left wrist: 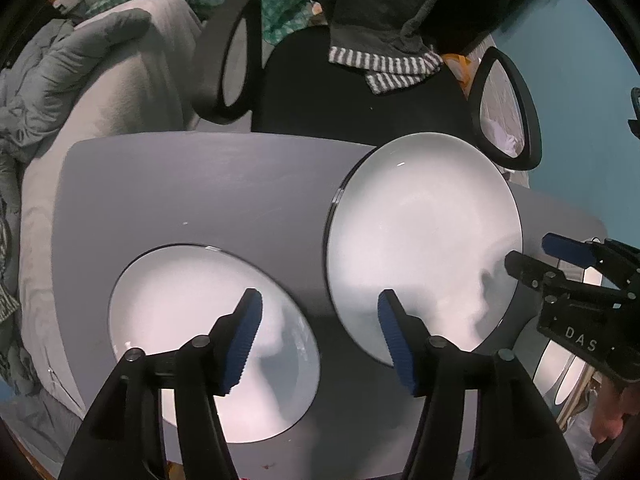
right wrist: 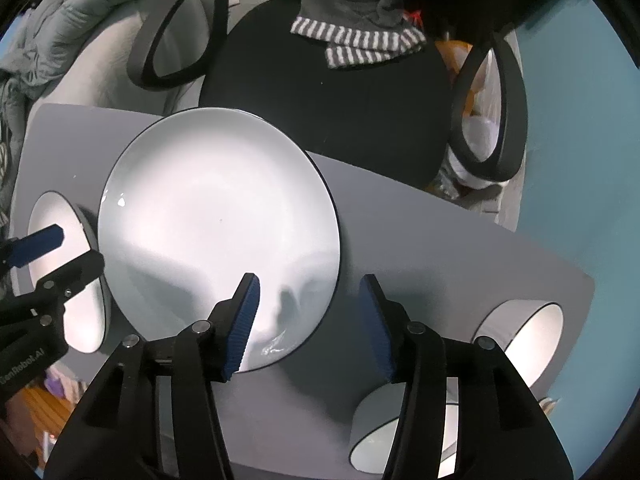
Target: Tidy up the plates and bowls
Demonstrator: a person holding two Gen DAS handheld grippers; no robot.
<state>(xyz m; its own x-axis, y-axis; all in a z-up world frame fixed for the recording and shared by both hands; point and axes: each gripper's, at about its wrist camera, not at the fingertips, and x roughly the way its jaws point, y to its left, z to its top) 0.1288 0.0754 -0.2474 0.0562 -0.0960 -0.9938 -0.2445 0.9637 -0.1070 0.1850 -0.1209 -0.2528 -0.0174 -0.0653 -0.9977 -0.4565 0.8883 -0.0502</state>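
A large white plate [left wrist: 420, 232] with a thin dark rim lies on the grey table [left wrist: 200, 192]; it also shows in the right wrist view [right wrist: 208, 216]. A smaller white dish [left wrist: 188, 320] lies at the table's near left, and shows again at the left in the right wrist view [right wrist: 60, 280]. Two white bowls with grey outsides [right wrist: 532, 332] [right wrist: 376, 436] stand at the near right. My left gripper [left wrist: 320, 336] is open above the gap between dish and plate. My right gripper [right wrist: 308, 324] is open over the plate's near right edge, and shows in the left wrist view [left wrist: 532, 256].
A black office chair [right wrist: 328, 120] with loop armrests stands behind the table, striped cloth [right wrist: 360, 44] draped on it. A grey sofa with blankets [left wrist: 100, 80] is at the left. A teal wall [right wrist: 580, 160] is at the right.
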